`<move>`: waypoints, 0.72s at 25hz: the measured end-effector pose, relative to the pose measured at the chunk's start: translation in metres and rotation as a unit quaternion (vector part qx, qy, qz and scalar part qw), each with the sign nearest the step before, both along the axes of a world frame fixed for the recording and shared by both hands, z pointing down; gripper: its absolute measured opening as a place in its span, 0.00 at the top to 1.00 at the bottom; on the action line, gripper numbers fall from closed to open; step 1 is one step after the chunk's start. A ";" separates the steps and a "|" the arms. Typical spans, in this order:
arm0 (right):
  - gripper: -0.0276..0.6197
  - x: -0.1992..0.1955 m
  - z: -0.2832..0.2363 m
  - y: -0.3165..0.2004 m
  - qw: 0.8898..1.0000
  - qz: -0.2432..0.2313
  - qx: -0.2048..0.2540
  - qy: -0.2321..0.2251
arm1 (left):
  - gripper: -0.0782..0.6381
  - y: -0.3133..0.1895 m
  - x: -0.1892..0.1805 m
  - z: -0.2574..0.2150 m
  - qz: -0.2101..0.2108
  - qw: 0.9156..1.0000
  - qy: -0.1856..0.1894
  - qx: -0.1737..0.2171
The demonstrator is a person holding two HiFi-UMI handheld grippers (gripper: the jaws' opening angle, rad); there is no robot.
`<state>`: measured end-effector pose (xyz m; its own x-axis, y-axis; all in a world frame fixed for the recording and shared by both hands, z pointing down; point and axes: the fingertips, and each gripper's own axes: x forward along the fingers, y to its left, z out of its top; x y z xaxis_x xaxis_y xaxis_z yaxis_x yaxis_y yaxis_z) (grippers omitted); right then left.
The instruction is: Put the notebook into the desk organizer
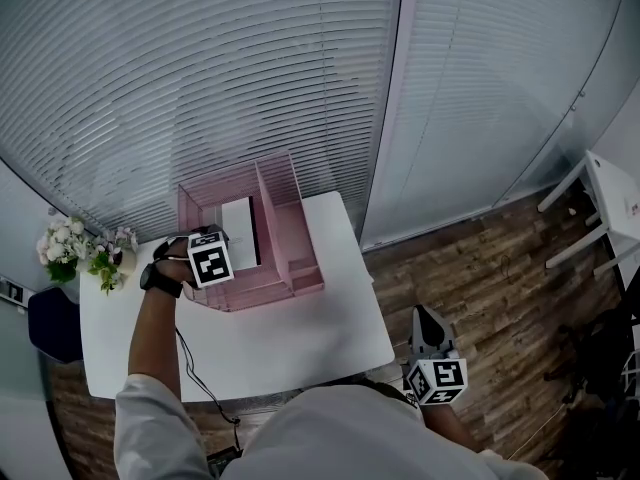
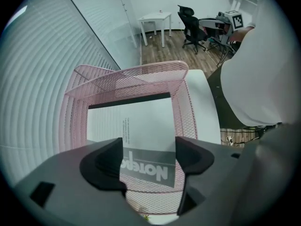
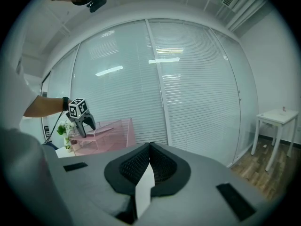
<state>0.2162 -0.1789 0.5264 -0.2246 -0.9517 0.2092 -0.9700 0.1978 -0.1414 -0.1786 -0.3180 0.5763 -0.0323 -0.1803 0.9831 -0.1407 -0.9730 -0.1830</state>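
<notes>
1. White slatted blinds (image 1: 200, 68) close off the room behind a white rectangular table (image 1: 300, 338). On the table stand a pink wire-mesh desk organizer (image 1: 300, 280) and, at the far left edge, a small bunch of white flowers (image 1: 85, 253).
2. Inside the organizer, the white notebook with the grey title band and black spine (image 2: 136, 121) is in the larger left bay. The narrower stepped section to its right looks empty. I cannot tell whether the notebook lies flat or leans on a wall.
3. Poised steeply downward over that bay, the left gripper (image 2: 149, 157) has its jaws spread wide. The notebook shows in the gap between them, but the pads do not press on it.
4. The step in hand, as I judge it, is letting go and backing out, with the placing itself looking done. It is best done by rising straight up with the jaws apart, clear of the mesh rim, so neither pad drags the cover or tips the light organizer.
5. Off the table's near right corner, the right gripper (image 3: 150, 147) is held near level with its jaws pressed together. A thin pale sliver shows at the seam — I cannot tell what it is.
</notes>
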 end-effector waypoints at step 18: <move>0.94 -0.013 -0.006 -0.002 1.000 -0.023 0.004 -0.001 | 0.45 0.000 0.009 -0.037 -0.057 0.988 0.089 0.113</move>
